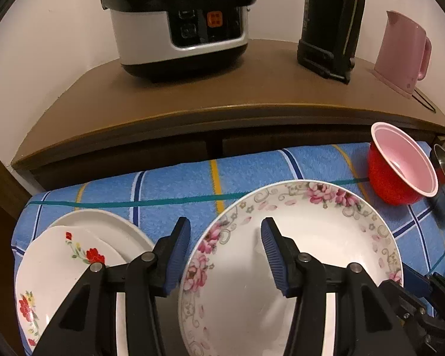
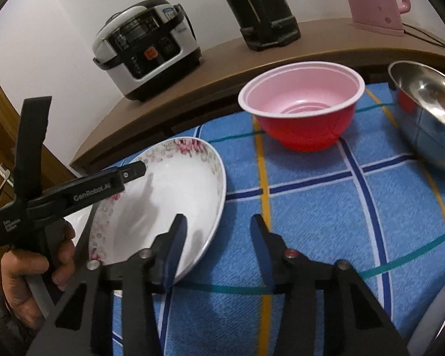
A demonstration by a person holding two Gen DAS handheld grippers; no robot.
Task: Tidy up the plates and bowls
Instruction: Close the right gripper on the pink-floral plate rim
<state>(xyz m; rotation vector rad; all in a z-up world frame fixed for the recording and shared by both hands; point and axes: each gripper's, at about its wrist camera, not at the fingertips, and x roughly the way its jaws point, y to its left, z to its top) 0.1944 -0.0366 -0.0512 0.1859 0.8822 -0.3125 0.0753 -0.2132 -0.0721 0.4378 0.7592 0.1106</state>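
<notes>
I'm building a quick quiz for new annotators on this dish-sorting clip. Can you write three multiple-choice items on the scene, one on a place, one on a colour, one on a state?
1. Where does the red bowl stand?
A. on the wooden shelf
B. on the blue checked towel
C. inside the steel bowl

2. What colour is the red bowl's inside?
A. pink
B. white
C. blue

3. How do the left gripper fingers stand at the pink-flowered plate?
A. shut on its rim
B. open, one on each side of its left rim
C. open, well clear of it

Key: 1 B, the towel's stripes run under and around the bowl, below the wooden shelf; the steel bowl stands beside it. 2 A, both views show a pink lining. 3 B, the left wrist view shows one finger outside the rim and one over the plate's well, with a wide gap.
</notes>
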